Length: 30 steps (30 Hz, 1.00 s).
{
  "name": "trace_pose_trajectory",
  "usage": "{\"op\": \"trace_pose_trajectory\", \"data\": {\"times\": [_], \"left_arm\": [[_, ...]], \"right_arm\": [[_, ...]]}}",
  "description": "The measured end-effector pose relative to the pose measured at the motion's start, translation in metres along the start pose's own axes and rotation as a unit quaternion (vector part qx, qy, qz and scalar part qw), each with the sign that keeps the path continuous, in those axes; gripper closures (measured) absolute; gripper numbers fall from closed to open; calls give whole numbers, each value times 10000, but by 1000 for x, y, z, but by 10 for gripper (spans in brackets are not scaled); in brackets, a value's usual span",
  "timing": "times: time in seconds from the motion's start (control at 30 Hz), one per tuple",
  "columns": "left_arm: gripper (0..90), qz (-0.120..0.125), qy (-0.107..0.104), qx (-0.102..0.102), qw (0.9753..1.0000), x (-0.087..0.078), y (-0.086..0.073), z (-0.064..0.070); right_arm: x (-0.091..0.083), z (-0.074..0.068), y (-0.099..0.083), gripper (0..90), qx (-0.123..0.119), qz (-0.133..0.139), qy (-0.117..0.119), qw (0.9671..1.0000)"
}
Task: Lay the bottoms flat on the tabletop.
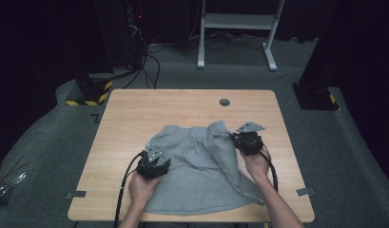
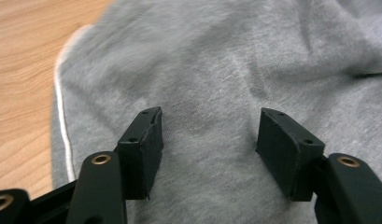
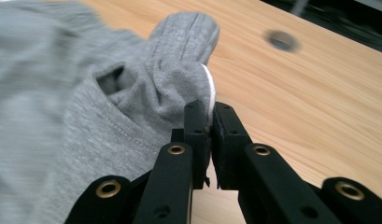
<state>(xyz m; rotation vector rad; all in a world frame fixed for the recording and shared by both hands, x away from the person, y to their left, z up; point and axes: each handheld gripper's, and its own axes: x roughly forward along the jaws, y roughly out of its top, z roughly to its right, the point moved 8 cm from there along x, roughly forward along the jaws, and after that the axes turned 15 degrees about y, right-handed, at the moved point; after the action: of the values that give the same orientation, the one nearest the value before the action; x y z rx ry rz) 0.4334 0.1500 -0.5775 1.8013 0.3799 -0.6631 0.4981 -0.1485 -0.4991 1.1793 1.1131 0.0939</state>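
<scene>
Grey shorts (image 1: 197,166) with thin white piping lie spread on the wooden table (image 1: 135,114). My left gripper (image 1: 154,164) hovers over the left part of the shorts (image 2: 216,84), jaws open with cloth beneath and nothing between them. My right gripper (image 1: 248,141) sits at the shorts' upper right edge. In the right gripper view its jaws (image 3: 209,135) are shut on a bunched fold of the grey shorts (image 3: 179,79) with a white edge, lifted off the table.
A round grommet hole (image 1: 224,101) sits near the table's far edge. Bare wood (image 3: 319,93) lies to the right of the shorts. Beyond the table are a white desk frame (image 1: 235,28), cables and dark equipment on grey carpet.
</scene>
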Motion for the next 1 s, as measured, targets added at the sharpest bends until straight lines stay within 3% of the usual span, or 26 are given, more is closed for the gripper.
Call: {"op": "trace_pose_trajectory", "data": {"times": [0.03,0.1,0.13,0.17,0.23,0.3,0.4,0.47,0.57,0.63,0.73,0.77,0.8,0.83,0.93,1.0], "left_arm": [[407,10,-1,40,10000,1,1,-1],[407,23,-25,71,10000,2,2,0],[407,23,-25,71,10000,2,2,0],[406,20,-49,75,10000,3,2,1],[406,20,-45,86,10000,3,2,1],[406,19,-44,89,9999,3,2,1],[406,25,-38,99,9999,3,2,0],[406,25,-36,101,9999,3,2,1],[406,25,-33,103,9999,3,2,0],[406,25,-34,104,9999,3,2,0],[406,25,-36,102,9999,3,2,0],[406,25,-36,102,9999,3,2,0],[406,22,-39,94,9999,3,2,1],[406,25,-36,100,9999,3,2,0],[405,38,-64,119,9999,4,3,0],[405,47,-80,153,9998,6,5,-1]], "right_arm": [[-3,22,-12,849,176,-110,-295,9994],[2,38,-25,845,449,-307,-373,9978],[2,38,-25,845,449,-307,-373,9978],[12,48,-43,823,699,-608,-349,9951],[14,47,-49,755,827,-562,-307,9945],[9,43,-48,687,904,-298,-280,9951],[-8,28,-39,647,868,153,-119,9960],[-14,14,-35,621,740,258,125,9968],[-10,-6,-41,582,675,33,486,9965],[2,-9,-51,580,639,-310,448,9965],[20,-6,-66,705,734,-667,532,9936],[24,-4,-68,761,689,-722,565,9934],[24,-4,-68,761,689,-722,565,9934],[23,0,-65,817,605,-754,488,9941],[14,15,-53,826,471,-645,111,9967],[9,26,-45,824,510,-513,-68,9974]]}}
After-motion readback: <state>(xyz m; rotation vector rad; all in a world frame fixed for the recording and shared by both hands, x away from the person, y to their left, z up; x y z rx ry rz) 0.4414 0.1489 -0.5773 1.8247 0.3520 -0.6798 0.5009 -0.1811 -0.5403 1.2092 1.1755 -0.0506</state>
